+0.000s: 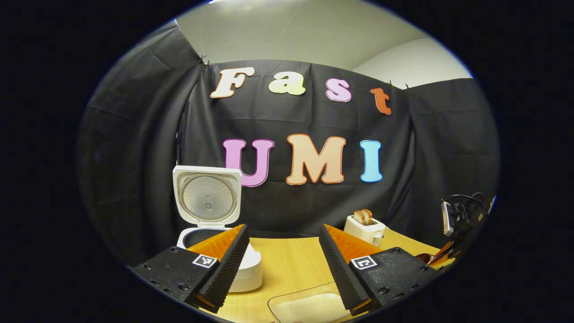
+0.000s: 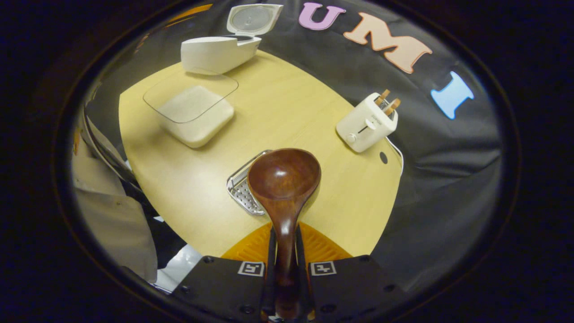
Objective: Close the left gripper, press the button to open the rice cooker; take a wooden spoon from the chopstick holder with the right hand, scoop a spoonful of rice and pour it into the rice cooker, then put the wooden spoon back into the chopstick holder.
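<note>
The white rice cooker [image 1: 249,269] stands at the table's left with its lid [image 1: 207,197] raised. My left gripper [image 1: 283,262] is open and empty, hovering beside the cooker and above a clear container of rice [image 1: 309,307]. My right gripper [image 2: 284,237] is shut on the handle of a dark wooden spoon [image 2: 283,177], whose bowl looks empty. The spoon hangs over the metal perforated chopstick holder [image 2: 240,190]. The rice container [image 2: 193,110] and the open rice cooker [image 2: 219,51] lie farther off. At the far right of the left gripper view, the right gripper [image 1: 457,217] shows with the spoon [image 1: 426,258].
A white toaster [image 2: 367,121] holding toast slices stands near the table's back right edge, also seen as the toaster [image 1: 364,226]. A person's light clothing [image 2: 112,211] is at the table's near side. Bare wooden tabletop [image 2: 287,107] lies between the rice container and the toaster.
</note>
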`<act>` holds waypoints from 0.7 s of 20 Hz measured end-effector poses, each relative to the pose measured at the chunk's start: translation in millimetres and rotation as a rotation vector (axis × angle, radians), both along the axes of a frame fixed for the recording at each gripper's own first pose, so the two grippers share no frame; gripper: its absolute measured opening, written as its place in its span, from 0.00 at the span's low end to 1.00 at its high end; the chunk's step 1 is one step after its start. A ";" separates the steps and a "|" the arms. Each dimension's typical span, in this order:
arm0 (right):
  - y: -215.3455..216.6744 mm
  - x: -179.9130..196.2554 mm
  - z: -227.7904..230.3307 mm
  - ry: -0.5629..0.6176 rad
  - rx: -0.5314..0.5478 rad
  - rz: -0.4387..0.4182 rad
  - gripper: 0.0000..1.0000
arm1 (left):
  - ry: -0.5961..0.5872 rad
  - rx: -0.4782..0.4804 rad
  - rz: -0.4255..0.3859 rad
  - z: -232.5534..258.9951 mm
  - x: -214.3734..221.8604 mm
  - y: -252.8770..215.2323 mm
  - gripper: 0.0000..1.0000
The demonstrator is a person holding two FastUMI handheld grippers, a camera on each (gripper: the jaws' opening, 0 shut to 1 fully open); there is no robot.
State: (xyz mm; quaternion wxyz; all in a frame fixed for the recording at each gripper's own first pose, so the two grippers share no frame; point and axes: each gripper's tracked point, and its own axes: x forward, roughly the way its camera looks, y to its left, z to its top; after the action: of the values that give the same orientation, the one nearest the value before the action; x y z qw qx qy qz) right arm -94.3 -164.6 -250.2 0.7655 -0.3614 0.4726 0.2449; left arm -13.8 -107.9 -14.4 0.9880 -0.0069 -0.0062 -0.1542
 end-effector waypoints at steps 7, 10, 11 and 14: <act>-1.9 3.0 -12.8 0.102 -0.174 0.112 0.23 | -0.001 0.005 0.048 -0.3 -1.6 21.4 0.92; 1.5 6.5 -12.2 0.140 -0.254 0.181 0.24 | 0.004 -0.001 0.072 -2.6 -1.9 33.4 0.92; 2.1 8.5 -12.0 0.153 -0.277 0.197 0.23 | 0.003 -0.004 0.080 -2.4 -2.1 37.4 0.92; 5.4 14.5 -12.2 0.185 -0.342 0.243 0.23 | 0.005 -0.018 0.105 -5.3 -2.7 51.7 0.87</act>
State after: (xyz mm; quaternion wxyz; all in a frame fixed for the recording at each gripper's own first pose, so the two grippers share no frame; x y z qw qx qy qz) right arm -79.8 -159.1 -262.4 0.6116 -0.5162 0.5282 0.2839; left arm -16.5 -56.2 -19.8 0.9946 -0.0160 -0.0057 -0.1020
